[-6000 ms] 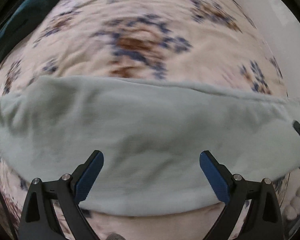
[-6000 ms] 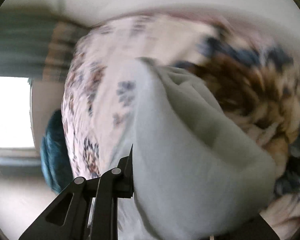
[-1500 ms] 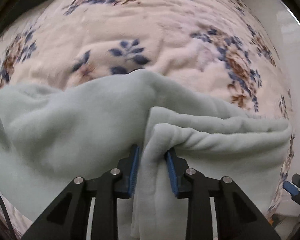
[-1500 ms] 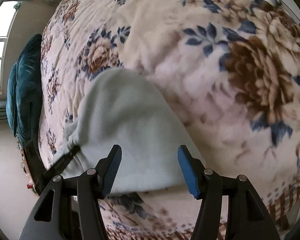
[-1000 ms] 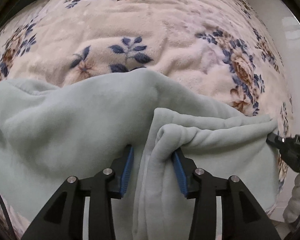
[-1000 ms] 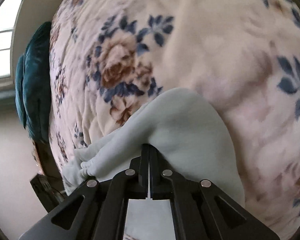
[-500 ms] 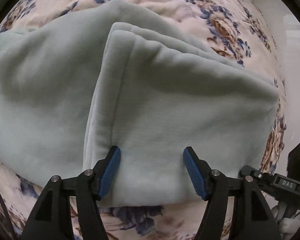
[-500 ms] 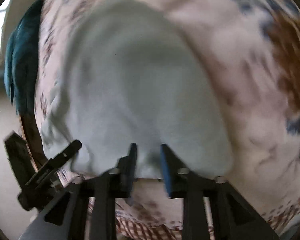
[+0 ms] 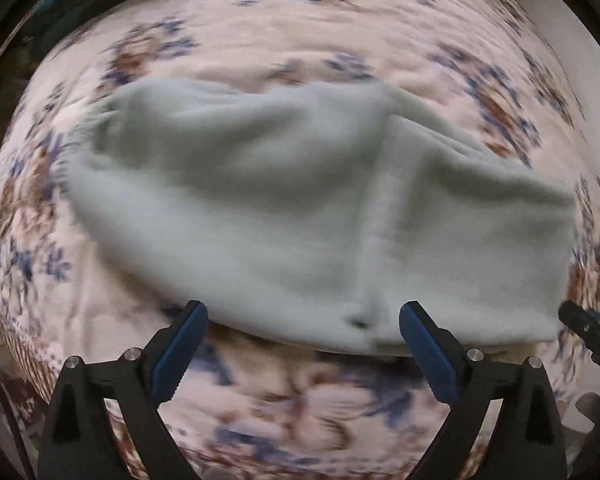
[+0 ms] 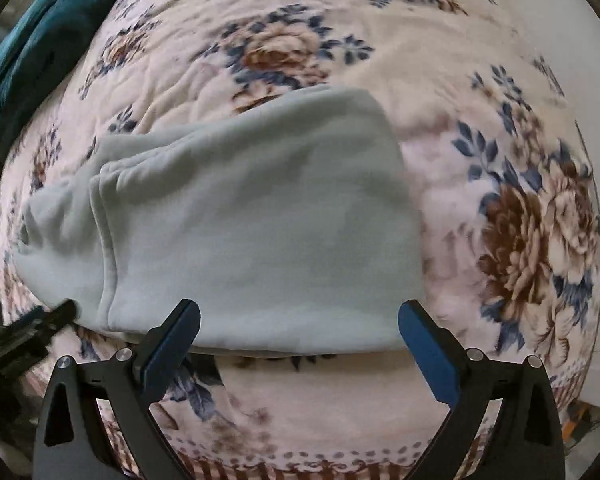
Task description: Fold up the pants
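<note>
Now pants (image 10: 260, 216) folded, both tongs opening, empty

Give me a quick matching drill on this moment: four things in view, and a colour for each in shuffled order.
Things:
1. pants
2. blanket under them
3. cushion at the bed's far left
4. pads of the right tongs

Colours:
A. bright blue
B. cream with brown and blue flowers
C. pale grey-green
D. dark teal

Pairs: 1-C, 2-B, 3-D, 4-A

The left tongs have the same blue pads; both tongs are opening with nothing between them.
</note>
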Tool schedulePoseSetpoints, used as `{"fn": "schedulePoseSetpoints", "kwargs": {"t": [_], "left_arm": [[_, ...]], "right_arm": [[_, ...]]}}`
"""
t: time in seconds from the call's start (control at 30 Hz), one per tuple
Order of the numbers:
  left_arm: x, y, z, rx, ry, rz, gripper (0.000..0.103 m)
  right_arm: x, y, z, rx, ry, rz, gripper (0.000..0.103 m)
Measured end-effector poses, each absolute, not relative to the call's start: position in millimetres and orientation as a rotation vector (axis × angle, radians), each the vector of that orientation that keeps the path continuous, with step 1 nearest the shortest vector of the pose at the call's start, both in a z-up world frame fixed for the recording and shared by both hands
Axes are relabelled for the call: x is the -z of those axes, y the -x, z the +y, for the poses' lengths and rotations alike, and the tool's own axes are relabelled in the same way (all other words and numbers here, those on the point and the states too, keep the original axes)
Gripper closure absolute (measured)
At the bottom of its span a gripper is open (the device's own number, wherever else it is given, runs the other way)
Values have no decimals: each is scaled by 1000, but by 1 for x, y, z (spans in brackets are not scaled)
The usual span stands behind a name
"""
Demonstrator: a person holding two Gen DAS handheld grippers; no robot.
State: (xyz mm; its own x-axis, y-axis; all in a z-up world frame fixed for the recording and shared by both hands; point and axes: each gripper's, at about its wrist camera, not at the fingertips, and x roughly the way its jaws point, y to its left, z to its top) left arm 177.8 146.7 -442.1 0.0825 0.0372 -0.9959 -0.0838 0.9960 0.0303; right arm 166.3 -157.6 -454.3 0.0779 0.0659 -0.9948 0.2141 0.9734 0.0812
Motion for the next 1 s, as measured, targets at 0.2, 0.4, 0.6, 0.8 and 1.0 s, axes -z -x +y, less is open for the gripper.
{"fn": "schedulePoseSetpoints", "kwargs": {"t": [0.2,0.4,0.6,0.8,1.0], "left_arm": [[452,-183,257,-194,184,1479,3],[475,-180,351,-248,466,1468,3],[505,-169,399,-261,806,1430,3],[541,-163,412,-101,1255,1280,6],[554,-127,393,60,1584,1061,6]], "right_arm": [[474,-167,-116,168,-216,1525,2],[484,-170,-89,249,-187,1526,2],[502,-176,-78,330,-234,1550,2],[517,-176,-65,345,-281,1579,2],[525,-176,-53,332,-316,1603,2]]}}
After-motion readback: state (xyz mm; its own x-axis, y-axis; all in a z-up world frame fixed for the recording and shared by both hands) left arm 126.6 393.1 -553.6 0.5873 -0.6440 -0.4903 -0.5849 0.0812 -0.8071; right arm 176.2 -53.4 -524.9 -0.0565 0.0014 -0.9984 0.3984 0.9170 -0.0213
